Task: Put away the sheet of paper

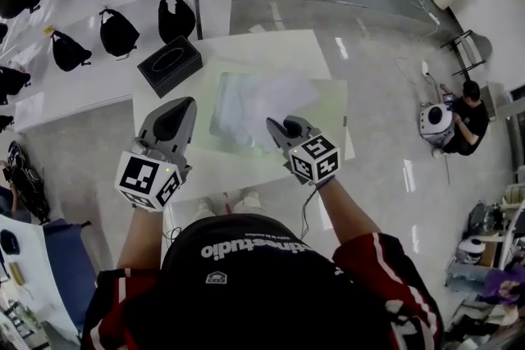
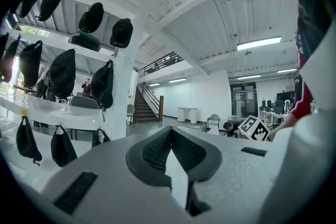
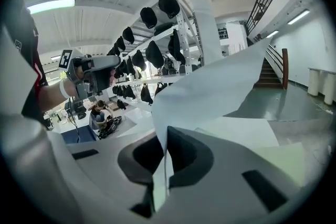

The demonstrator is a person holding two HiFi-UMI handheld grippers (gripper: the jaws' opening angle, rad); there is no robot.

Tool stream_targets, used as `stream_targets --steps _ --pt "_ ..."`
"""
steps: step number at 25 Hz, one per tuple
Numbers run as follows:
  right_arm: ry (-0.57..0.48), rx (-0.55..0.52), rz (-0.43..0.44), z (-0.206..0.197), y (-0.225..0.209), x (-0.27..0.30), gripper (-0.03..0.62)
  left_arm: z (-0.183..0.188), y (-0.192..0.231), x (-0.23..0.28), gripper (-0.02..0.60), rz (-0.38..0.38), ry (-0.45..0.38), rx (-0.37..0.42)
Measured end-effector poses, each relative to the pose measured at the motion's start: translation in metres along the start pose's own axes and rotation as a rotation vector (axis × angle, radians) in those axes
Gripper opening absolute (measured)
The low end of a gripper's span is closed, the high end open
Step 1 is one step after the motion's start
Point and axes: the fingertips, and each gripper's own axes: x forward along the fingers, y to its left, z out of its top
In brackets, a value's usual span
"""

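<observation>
A white sheet of paper (image 1: 279,94) hangs above the table, and my right gripper (image 1: 281,128) is shut on its near edge. In the right gripper view the paper (image 3: 220,86) rises out of the closed jaws of this gripper (image 3: 163,140) and bends to the right. Under it, a pale green mat (image 1: 328,115) lies on the white table with a clear sleeve (image 1: 234,106) on top. My left gripper (image 1: 182,105) hovers at the mat's left edge. Seen in its own view, the left gripper (image 2: 169,135) is shut with nothing in it.
A black tissue box (image 1: 170,64) stands on the table's far left corner. White shelves with several black bags (image 1: 119,31) run along the left. A person (image 1: 467,117) crouches on the floor at the right beside equipment.
</observation>
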Motion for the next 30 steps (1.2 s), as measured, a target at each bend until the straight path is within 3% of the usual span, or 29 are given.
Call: stream_targets --steps 17,26,30 --pt "0.174 0.192 -0.047 -0.080 -0.058 0.027 0.003 -0.006 0.007 0.004 0.003 0.022 0.022 -0.003" --pt "0.243 0.569 -0.160 -0.120 -0.107 0.025 0.003 -0.006 0.006 0.009 0.003 0.024 0.033 0.006" --pt "0.318 0.656 -0.257 -0.146 -0.129 0.016 0.005 -0.008 0.005 0.012 0.003 0.019 0.044 0.009"
